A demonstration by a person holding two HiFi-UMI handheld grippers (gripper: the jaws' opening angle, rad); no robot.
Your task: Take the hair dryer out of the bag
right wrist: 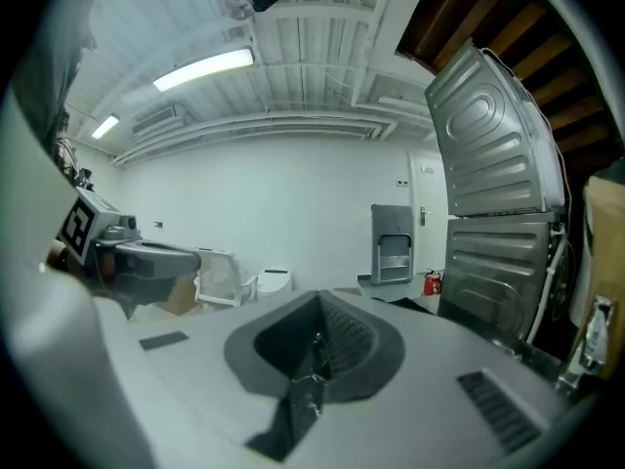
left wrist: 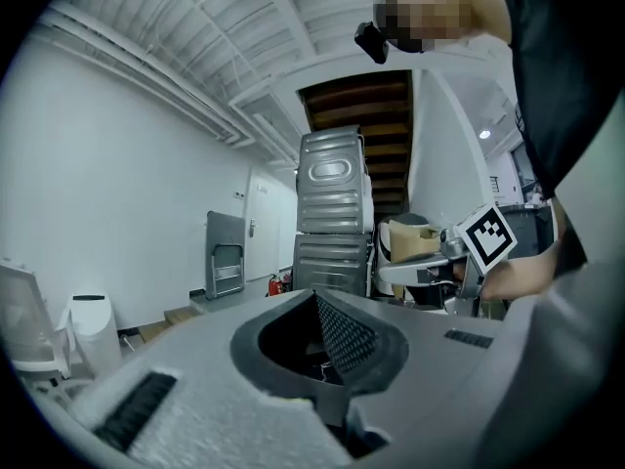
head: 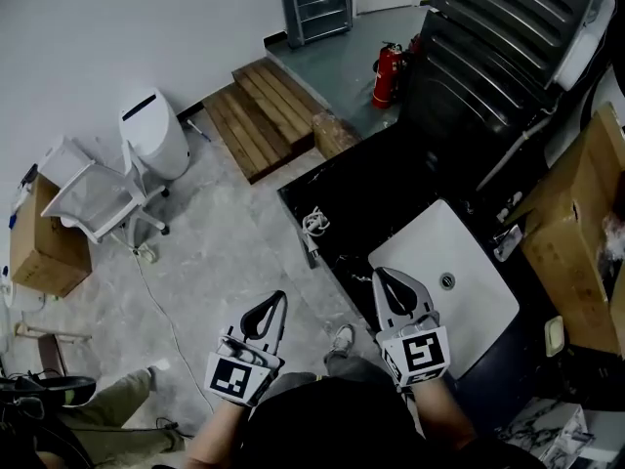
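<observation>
While the left claw (head: 274, 306) and right claw (head: 385, 279) are clenched empty, a smooth white basin (head: 474, 311) lies nearby.

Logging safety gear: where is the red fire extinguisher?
Head view, upper centre-right: the fire extinguisher stands between the wooden steps and the dark ribbed cabinet.
</observation>
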